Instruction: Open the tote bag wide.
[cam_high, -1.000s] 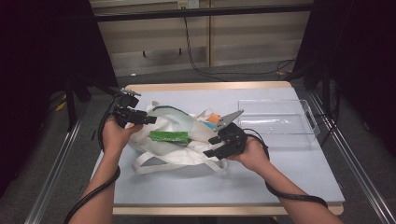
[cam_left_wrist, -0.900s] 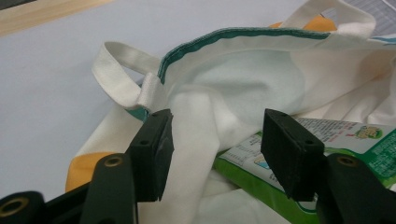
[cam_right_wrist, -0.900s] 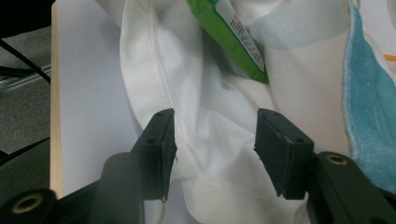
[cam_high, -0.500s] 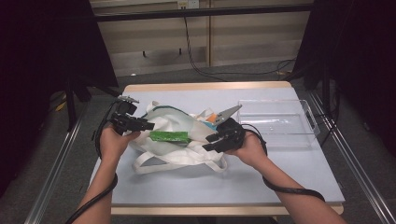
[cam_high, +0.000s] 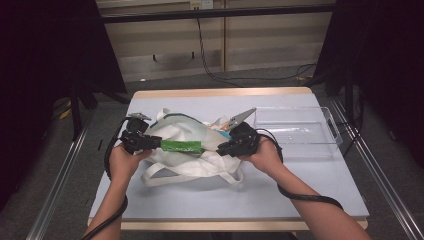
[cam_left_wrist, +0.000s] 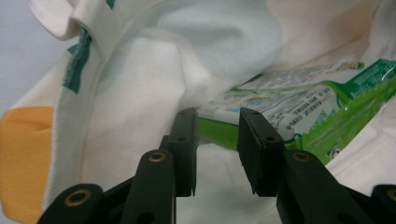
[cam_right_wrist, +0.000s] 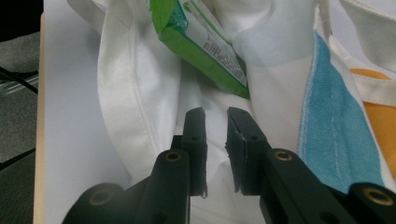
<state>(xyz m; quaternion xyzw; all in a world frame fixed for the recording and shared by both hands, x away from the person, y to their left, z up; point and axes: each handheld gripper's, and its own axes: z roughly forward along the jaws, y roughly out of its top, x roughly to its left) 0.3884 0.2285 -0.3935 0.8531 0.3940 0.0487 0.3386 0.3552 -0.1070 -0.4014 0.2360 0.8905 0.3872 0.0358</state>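
A white cloth tote bag (cam_high: 185, 132) lies crumpled on the pale blue table (cam_high: 200, 195), with a green packet (cam_high: 182, 146) across its mouth. My left gripper (cam_high: 157, 144) is at the packet's left end. In the left gripper view its jaws (cam_left_wrist: 217, 126) have just been closing; a gap remains, and the packet's green edge (cam_left_wrist: 303, 107) and bag cloth (cam_left_wrist: 140, 93) lie at the tips. My right gripper (cam_high: 220, 149) is at the packet's right end. Its jaws (cam_right_wrist: 215, 116) have also been closing and stand narrowly apart over white cloth (cam_right_wrist: 135, 93), just below the packet (cam_right_wrist: 201, 42).
A clear plastic tray (cam_high: 300, 145) stands on the table's right half, close behind my right hand. A silvery pointed item (cam_high: 241, 118) sticks out by the bag's right end. The bag's straps (cam_high: 195, 172) trail toward the front edge. Black cables hang from both grippers.
My left hand has come in and down onto the bag's left side. Both pairs of jaws have narrowed. The right hand has stayed put.
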